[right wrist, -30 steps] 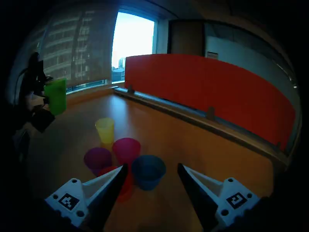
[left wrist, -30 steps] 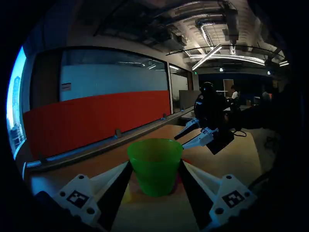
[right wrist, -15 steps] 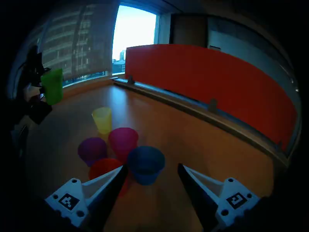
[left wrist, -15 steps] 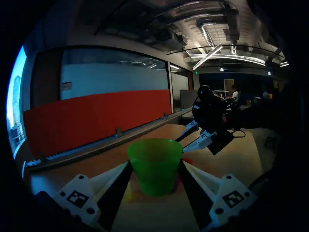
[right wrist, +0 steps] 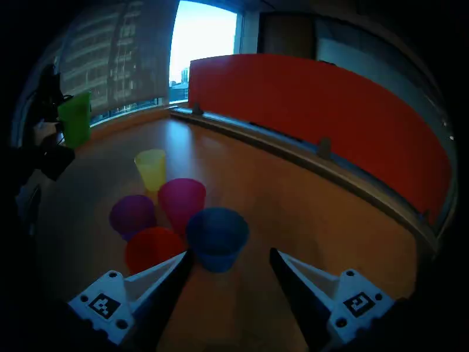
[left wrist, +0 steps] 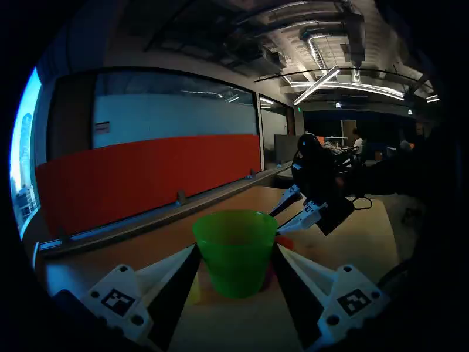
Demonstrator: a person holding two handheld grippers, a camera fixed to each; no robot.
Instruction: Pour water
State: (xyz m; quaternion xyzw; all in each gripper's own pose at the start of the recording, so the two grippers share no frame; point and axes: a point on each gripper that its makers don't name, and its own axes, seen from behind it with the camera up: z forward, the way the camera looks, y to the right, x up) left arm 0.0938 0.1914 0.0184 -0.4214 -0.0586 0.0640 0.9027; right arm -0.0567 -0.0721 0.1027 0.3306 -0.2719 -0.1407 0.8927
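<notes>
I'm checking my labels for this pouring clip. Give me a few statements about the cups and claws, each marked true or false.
1. The left claw is shut on the green cup. True.
2. The right claw grips the blue cup. False: it is open, with the blue cup just ahead of it.
3. The yellow cup lies on its side. False: it stands upright on the table.
4. The red cup stands beside the blue cup. True.
</notes>
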